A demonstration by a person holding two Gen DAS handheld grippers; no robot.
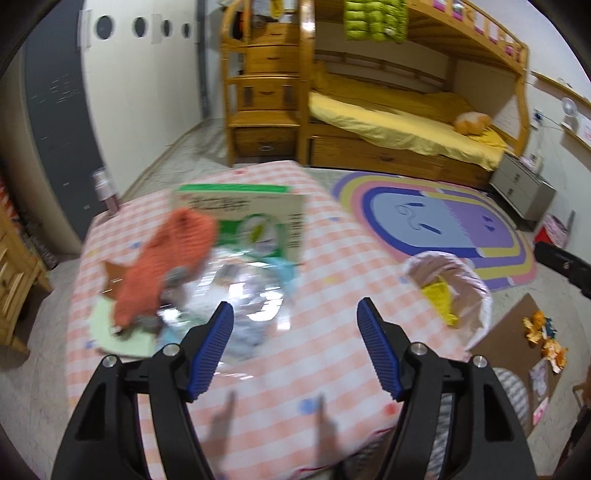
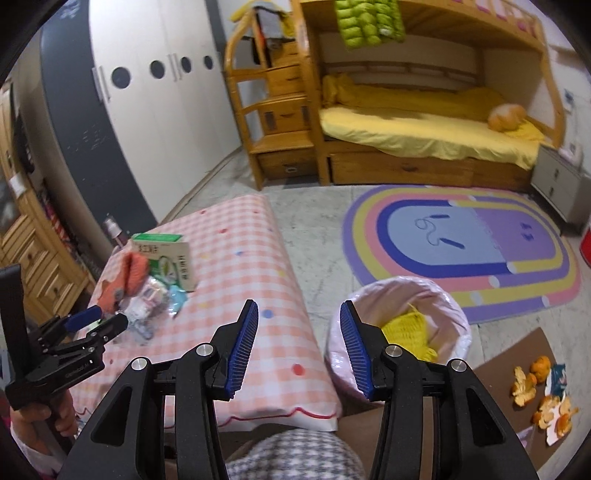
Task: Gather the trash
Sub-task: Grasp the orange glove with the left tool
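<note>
Low table [image 2: 258, 266] with pink checked cloth. On it, clustered around green-white carton [image 2: 168, 264]: orange knitted piece [image 2: 129, 280] just left of carton, clear plastic wrappers [image 2: 147, 299] in front, light-blue scrap [image 2: 176, 301] front-right, bottle [image 2: 113, 230] behind-left.

Bare tablecloth [image 2: 236, 266] between clutter [image 2: 155, 291] and bin [image 2: 399, 295].

A wooden bunk bed [image 2: 424, 122] with a yellow sheet [image 2: 424, 136] fills twelve to two o'clock, a green quilt [image 2: 369, 26] hanging from its top rail. A rainbow rug [image 2: 461, 247] lies on the floor at three o'clock. White wardrobe doors [image 2: 155, 110] stand at eleven.
</note>
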